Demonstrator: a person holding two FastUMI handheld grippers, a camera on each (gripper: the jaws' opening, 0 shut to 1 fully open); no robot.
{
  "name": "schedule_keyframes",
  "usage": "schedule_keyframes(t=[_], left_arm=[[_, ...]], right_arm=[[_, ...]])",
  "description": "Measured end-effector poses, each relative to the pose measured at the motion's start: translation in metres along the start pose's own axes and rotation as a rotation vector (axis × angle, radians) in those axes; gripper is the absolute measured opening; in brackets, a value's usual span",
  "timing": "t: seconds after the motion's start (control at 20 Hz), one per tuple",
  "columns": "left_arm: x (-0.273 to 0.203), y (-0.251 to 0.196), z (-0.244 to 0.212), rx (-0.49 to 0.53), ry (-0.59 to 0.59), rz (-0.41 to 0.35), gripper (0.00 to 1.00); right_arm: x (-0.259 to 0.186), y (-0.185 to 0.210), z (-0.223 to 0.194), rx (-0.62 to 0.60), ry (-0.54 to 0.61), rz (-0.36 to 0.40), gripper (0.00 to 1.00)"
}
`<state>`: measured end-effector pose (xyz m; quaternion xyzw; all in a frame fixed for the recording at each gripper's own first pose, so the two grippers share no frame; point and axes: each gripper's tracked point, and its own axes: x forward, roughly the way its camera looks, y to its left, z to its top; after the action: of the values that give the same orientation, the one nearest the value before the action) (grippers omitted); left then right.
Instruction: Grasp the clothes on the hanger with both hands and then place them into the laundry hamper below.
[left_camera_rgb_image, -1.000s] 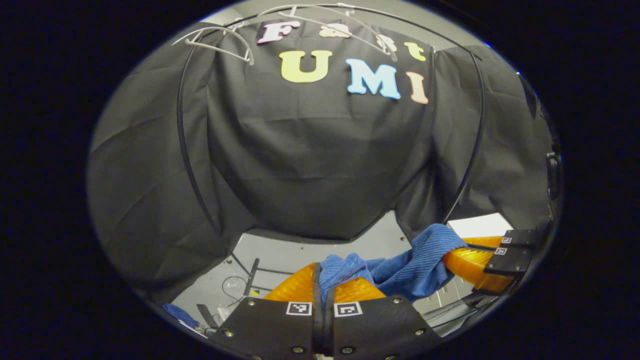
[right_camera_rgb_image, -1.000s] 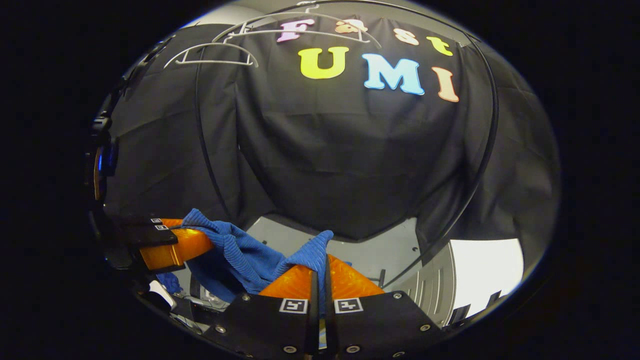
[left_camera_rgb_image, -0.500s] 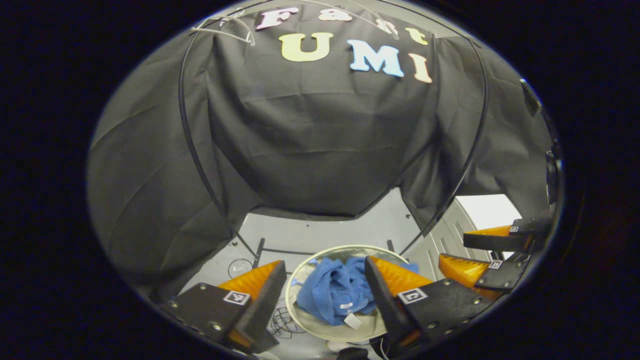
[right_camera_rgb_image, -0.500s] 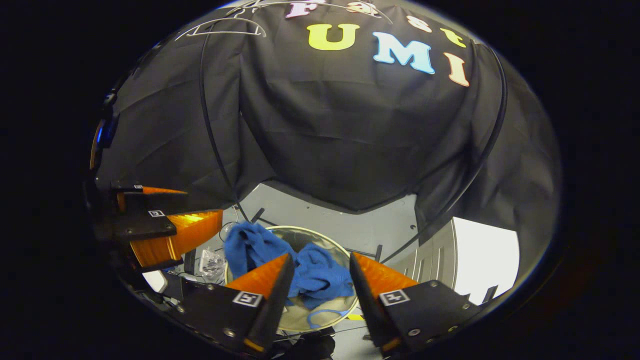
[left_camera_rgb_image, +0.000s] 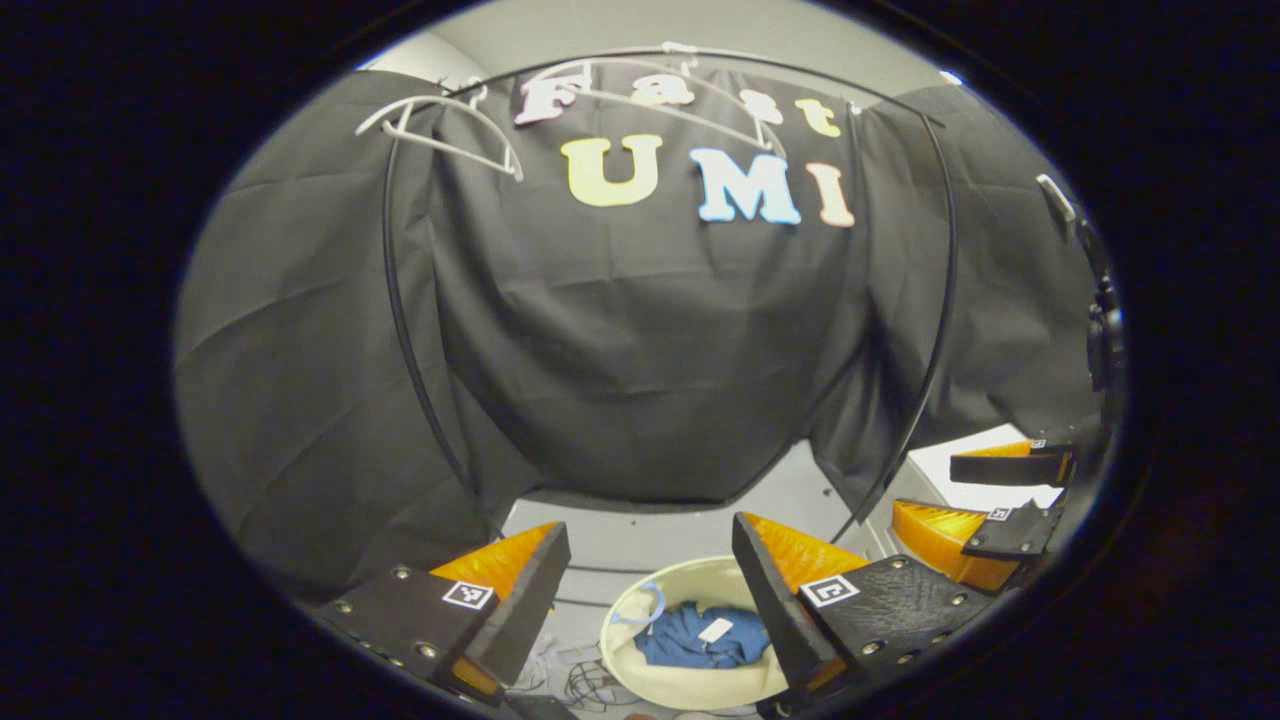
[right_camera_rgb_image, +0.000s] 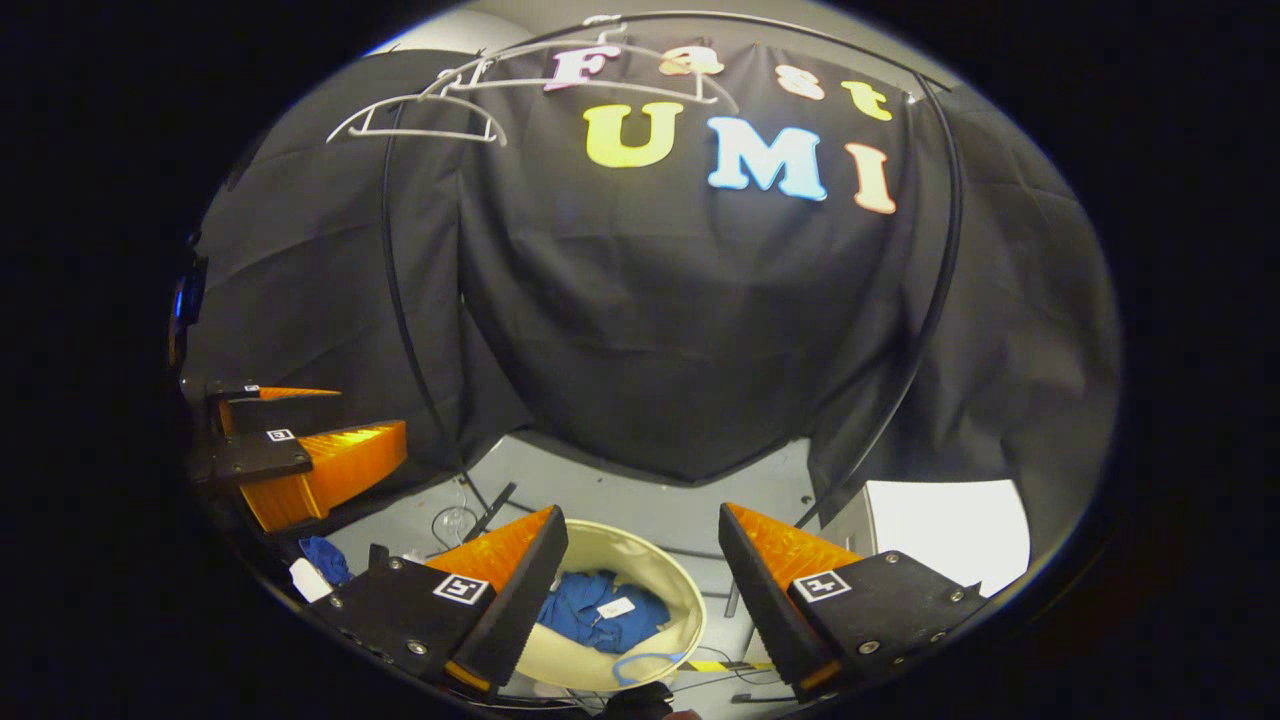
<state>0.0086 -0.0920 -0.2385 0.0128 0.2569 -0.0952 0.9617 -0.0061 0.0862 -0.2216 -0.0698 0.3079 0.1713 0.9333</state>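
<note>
I have both grippers hanging above the laundry hamper (left_camera_rgb_image: 690, 685), each with its fingers spread wide and nothing between them. In the left gripper view the left gripper (left_camera_rgb_image: 645, 580) frames the hamper's cream rim, and the blue clothes (left_camera_rgb_image: 700, 638) lie bunched inside it with a white tag on top. The right gripper (left_camera_rgb_image: 985, 500) shows at the right edge there, jaws also apart. In the right gripper view the right gripper (right_camera_rgb_image: 640, 565) straddles the same hamper (right_camera_rgb_image: 655, 565), the clothes (right_camera_rgb_image: 600, 610) low in its bowl. The left gripper (right_camera_rgb_image: 310, 445) sits off to the left. Two bare white hangers (right_camera_rgb_image: 420, 115) hang from the black rail (right_camera_rgb_image: 395, 300) up top. Loose cables (left_camera_rgb_image: 590, 685) lie on the grey floor (right_camera_rgb_image: 640, 495) by the hamper's left rim, and a white cabinet (right_camera_rgb_image: 950, 520) stands to its right.
</note>
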Motion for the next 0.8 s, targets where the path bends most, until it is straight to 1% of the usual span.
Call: schedule_keyframes(t=[0.15,0.2,0.25,0.4,0.55,0.6,0.65,0.7,0.8], left_arm=[[-0.023,0.014,0.062,-0.009,-0.111,0.014,0.94],[-0.033,0.021,0.078,-0.014,-0.147,0.018,1.0],[-0.041,0.024,0.093,-0.023,-0.177,0.024,1.0],[-0.069,0.037,0.134,-0.05,-0.25,0.026,1.0],[-0.096,0.051,0.17,-0.045,-0.328,0.048,0.99],[-0.102,0.056,0.174,-0.047,-0.356,0.052,0.99],[-0.11,0.06,0.182,-0.048,-0.379,0.055,0.89],[-0.118,0.062,0.189,-0.042,-0.4,0.06,0.99],[-0.132,0.072,0.2,-0.016,-0.43,0.088,0.99]], right_arm=[[-0.026,-0.017,0.046,0.013,-0.13,-0.039,0.94],[-0.036,-0.023,0.061,0.012,-0.168,-0.054,0.94],[-0.047,-0.029,0.072,0.012,-0.204,-0.066,0.94],[-0.076,-0.048,0.11,0.014,-0.286,-0.103,0.93],[-0.104,-0.066,0.133,0.037,-0.356,-0.135,0.94],[-0.111,-0.072,0.141,0.037,-0.381,-0.143,0.94],[-0.123,-0.077,0.148,0.03,-0.404,-0.156,0.94],[-0.132,-0.086,0.153,0.024,-0.424,-0.174,0.93],[-0.149,-0.099,0.162,0.017,-0.457,-0.202,0.94]])
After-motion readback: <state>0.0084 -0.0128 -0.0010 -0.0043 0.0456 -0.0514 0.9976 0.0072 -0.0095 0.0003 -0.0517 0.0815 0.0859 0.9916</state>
